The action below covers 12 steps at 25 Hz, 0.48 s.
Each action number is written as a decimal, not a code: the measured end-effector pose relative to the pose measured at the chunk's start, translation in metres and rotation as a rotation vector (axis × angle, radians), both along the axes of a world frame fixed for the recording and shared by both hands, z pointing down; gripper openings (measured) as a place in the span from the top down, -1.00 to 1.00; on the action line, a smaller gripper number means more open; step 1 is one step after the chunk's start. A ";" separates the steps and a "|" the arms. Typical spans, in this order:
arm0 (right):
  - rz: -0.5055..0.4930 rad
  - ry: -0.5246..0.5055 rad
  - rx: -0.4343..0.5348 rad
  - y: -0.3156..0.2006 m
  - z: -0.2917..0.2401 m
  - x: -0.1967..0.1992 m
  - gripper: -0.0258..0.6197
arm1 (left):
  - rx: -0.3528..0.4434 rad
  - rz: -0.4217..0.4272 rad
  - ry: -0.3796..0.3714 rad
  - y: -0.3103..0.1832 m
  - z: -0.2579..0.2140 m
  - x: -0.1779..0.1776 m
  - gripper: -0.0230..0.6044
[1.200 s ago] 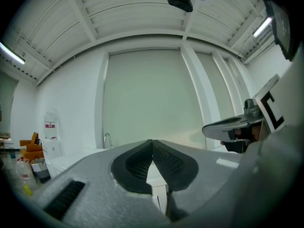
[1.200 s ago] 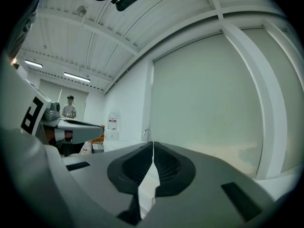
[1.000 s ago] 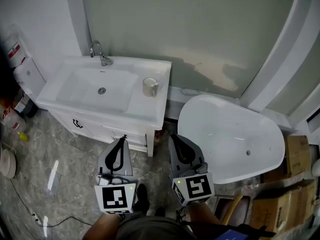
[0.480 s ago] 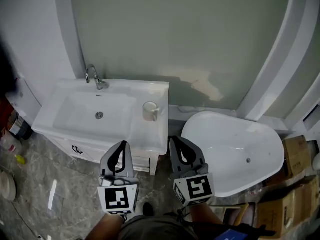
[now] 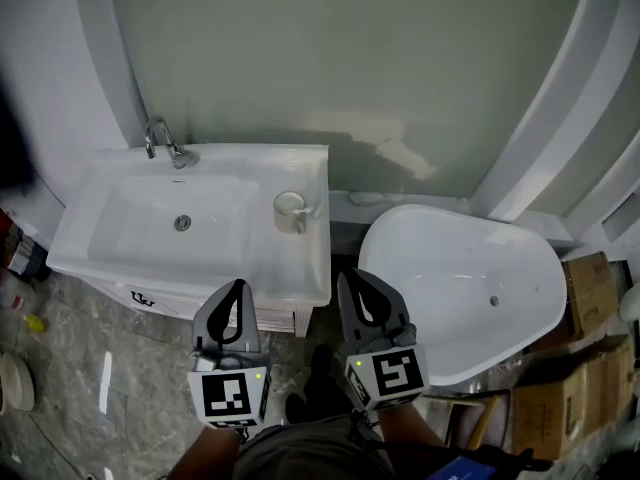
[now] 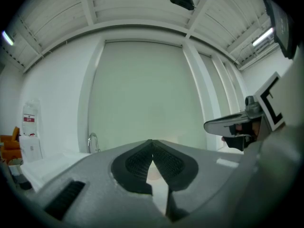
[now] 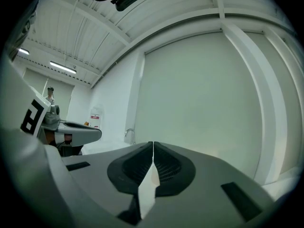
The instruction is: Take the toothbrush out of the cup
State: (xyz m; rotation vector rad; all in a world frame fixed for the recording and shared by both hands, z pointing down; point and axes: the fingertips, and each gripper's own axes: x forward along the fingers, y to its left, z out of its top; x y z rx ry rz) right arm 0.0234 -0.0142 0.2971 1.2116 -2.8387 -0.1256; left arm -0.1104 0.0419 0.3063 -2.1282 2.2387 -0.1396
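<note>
A cream cup stands on the white vanity top, right of the basin. I cannot make out a toothbrush in it from here. My left gripper is shut and empty, its tip at the vanity's front edge. My right gripper is shut and empty too, over the gap between vanity and bathtub. Both are short of the cup, which lies ahead between them. In the left gripper view the jaws meet at the tip. In the right gripper view the jaws are pressed together as well.
A chrome faucet rises at the basin's back left. A white bathtub fills the right side. Cardboard boxes stand at far right. Bottles and clutter sit on the marble floor at left. A pale green wall is behind.
Both grippers have come forward together toward the vanity, and the left tip has reached its front edge. Their jaws stayed shut. The cup has not moved on the counter.
</note>
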 end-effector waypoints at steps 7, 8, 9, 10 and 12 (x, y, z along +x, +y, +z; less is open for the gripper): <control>-0.014 -0.007 -0.034 -0.055 0.019 -0.010 0.87 | -0.032 -0.002 -0.015 -0.057 0.013 -0.009 0.88; -0.018 -0.010 -0.039 -0.066 0.022 -0.012 0.87 | -0.035 -0.003 -0.018 -0.068 0.015 -0.011 0.88; -0.022 -0.014 -0.044 -0.077 0.024 -0.014 0.87 | -0.041 -0.004 -0.017 -0.079 0.016 -0.012 0.88; -0.027 -0.019 -0.049 -0.088 0.026 -0.017 0.87 | -0.046 -0.005 -0.020 -0.090 0.018 -0.014 0.88; -0.039 -0.028 -0.057 -0.111 0.030 -0.023 0.87 | -0.044 -0.004 -0.044 -0.114 0.020 -0.020 0.88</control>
